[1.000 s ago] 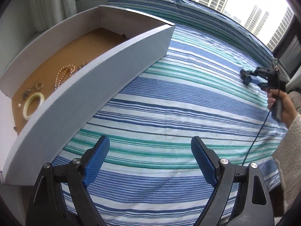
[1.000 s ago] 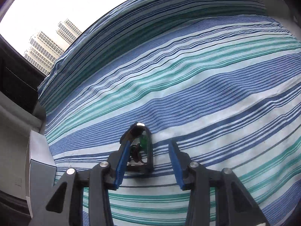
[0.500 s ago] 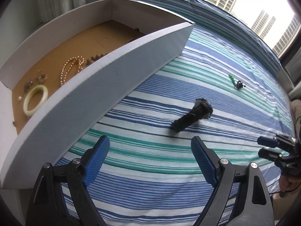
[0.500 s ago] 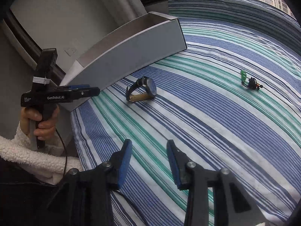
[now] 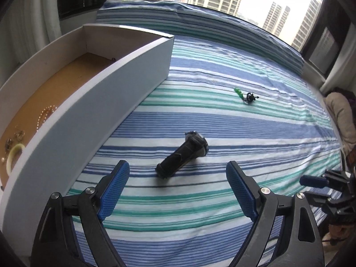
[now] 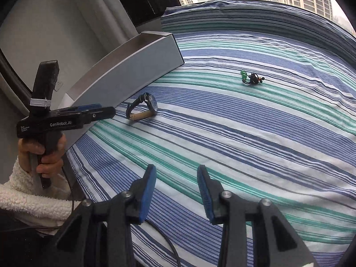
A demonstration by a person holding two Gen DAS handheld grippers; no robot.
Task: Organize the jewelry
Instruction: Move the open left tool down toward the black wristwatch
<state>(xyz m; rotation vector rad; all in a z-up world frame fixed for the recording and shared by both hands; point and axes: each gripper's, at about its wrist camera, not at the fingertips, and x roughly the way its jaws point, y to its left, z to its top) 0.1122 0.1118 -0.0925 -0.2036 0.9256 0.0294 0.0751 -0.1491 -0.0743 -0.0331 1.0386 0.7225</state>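
1. Striped blue, teal and white bedsheet (image 5: pixel 222 120) covers the whole work surface; we see broad bare fabric between the items and toward the window side.
2. Long white cardboard box with a brown floor (image 5: pixel 93 109) lies along the sheet's left edge, its near wall running diagonally beside our left gripper (image 5: pixel 175 189).
3. Inside the box, at the near end: a pale round bangle (image 5: pixel 13 158), a string of pinkish pearls (image 5: pixel 45 115) and small metal earrings (image 5: pixel 15 136), partly hidden by the wall.
4. Dark wristwatch with a tan-lined strap (image 5: pixel 183 154) lies on its side on the sheet, just ahead of the left gripper and near the box wall, touching neither.
5. Small green and black trinket (image 5: pixel 245 95) sits farther out, well apart from the watch.
6. Left gripper: blue pads spread wide, holding nothing, above the sheet.
7. Right gripper (image 6: pixel 175 191): blue pads parted with a clear gap between them, holding nothing, over bare sheet at the near edge.
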